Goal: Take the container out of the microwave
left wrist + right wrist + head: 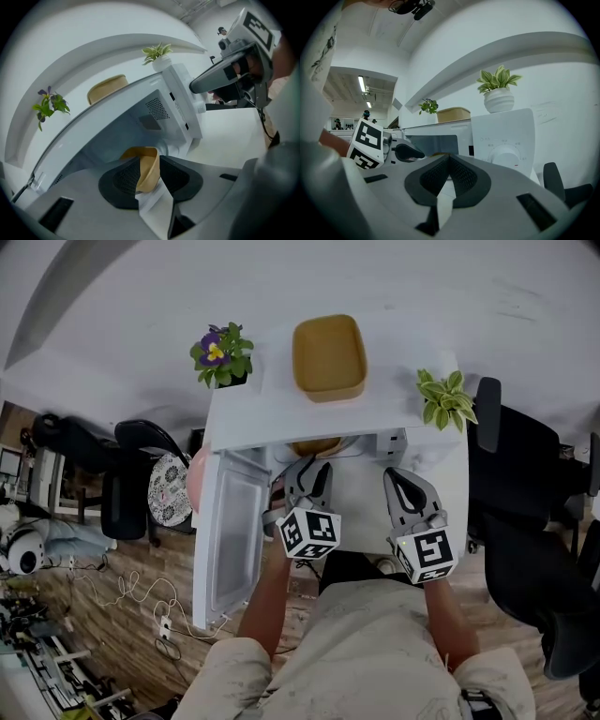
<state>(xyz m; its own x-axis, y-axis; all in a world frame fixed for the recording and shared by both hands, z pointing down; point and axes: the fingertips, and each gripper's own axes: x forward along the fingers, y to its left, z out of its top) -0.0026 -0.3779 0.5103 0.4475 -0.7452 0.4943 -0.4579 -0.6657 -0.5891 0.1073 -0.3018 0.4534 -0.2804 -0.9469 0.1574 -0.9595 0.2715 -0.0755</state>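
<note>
Left gripper clamping tan container rim, open microwave

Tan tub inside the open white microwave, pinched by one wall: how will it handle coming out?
The tan rounded-rectangular tub looks thin-walled and shows no contents, so it is probably light. The left gripper pinches only one wall, so the tub may sag or flex once lifted. Its smooth surface might slip, though the ribbed pads should help.
</note>
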